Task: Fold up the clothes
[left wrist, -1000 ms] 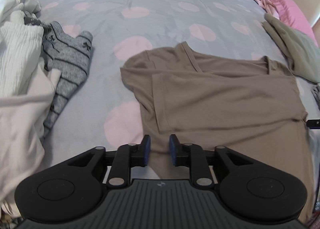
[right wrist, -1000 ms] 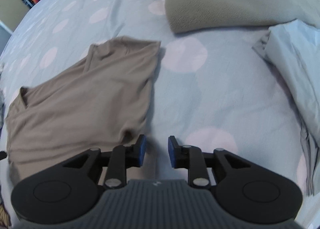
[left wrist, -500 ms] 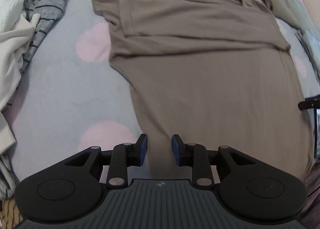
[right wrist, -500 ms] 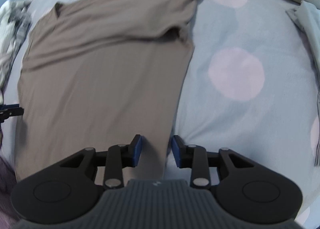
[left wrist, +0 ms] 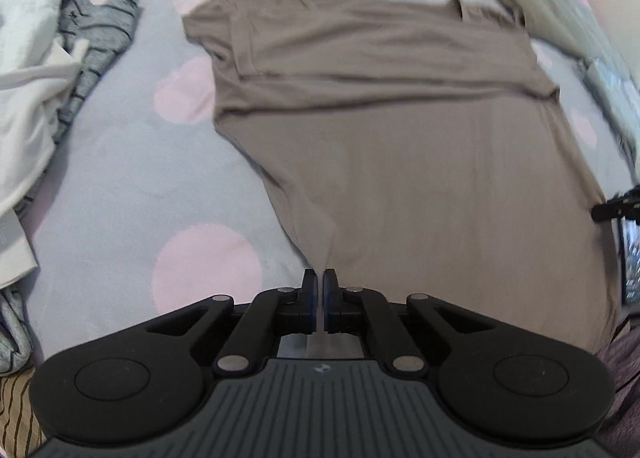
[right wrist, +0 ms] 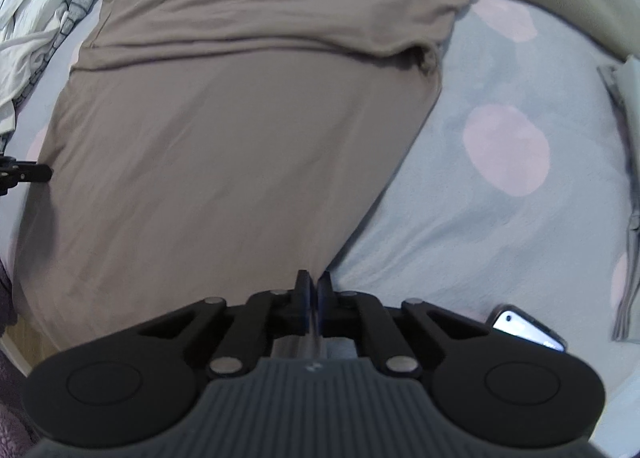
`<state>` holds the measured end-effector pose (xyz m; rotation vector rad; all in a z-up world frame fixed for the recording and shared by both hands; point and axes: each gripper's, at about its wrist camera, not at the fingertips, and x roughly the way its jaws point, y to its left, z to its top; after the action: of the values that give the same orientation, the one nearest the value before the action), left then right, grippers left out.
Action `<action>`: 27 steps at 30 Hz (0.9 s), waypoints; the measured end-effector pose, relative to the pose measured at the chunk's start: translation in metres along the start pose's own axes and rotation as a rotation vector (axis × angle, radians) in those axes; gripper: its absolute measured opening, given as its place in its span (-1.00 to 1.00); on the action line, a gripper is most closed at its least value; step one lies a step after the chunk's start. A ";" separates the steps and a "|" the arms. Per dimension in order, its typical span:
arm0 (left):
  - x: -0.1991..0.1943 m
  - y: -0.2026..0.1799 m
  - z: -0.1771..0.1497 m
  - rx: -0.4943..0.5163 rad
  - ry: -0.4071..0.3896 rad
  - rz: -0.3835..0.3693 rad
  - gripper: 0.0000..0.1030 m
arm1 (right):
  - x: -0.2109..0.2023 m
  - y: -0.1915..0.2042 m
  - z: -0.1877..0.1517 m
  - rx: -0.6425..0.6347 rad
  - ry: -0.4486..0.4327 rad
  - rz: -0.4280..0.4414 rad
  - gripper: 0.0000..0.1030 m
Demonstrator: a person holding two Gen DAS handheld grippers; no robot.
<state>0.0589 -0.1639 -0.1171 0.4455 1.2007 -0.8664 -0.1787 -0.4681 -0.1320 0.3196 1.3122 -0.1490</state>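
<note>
Left tool [left wrist: 319, 290] has just been closing and now pinches the left bottom corner of the brown shirt [left wrist: 400, 146]. Right tool [right wrist: 313, 292] has done the same on the right corner. Shirt lies flat on the bed [left wrist: 120, 186], collar far, sleeves tucked in. Both hem corners held, probably to fold the bottom up. Other clothes [left wrist: 36, 70] sit clear of it.

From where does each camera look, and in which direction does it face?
Left wrist: on the left gripper, looking steeply down along the brown shirt; its jaws pinch the hem's left corner.
Right wrist: on the right gripper, looking steeply down; its jaws pinch the hem's right corner.
Shared: the shirt, the spotted bedsheet, each other's gripper at the frame edge.
</note>
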 end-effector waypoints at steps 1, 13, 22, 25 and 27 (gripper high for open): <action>-0.004 0.001 0.002 -0.006 -0.018 -0.005 -0.99 | -0.004 0.000 0.002 0.006 -0.015 0.002 -0.93; -0.053 0.022 0.046 -0.092 -0.315 -0.002 -0.99 | -0.057 -0.022 0.033 0.073 -0.242 0.017 -0.94; -0.024 0.015 0.060 -0.010 -0.308 0.097 -0.94 | -0.038 -0.019 0.068 0.022 -0.265 -0.046 -0.86; -0.015 0.019 0.058 -0.010 -0.276 0.132 -0.84 | -0.031 -0.024 0.069 0.028 -0.260 -0.088 -0.77; -0.013 0.025 0.055 -0.031 -0.260 0.147 -0.84 | -0.030 -0.030 0.067 0.045 -0.265 -0.118 -0.76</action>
<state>0.1115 -0.1834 -0.0898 0.3784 0.9293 -0.7533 -0.1331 -0.5198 -0.0932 0.2509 1.0663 -0.3108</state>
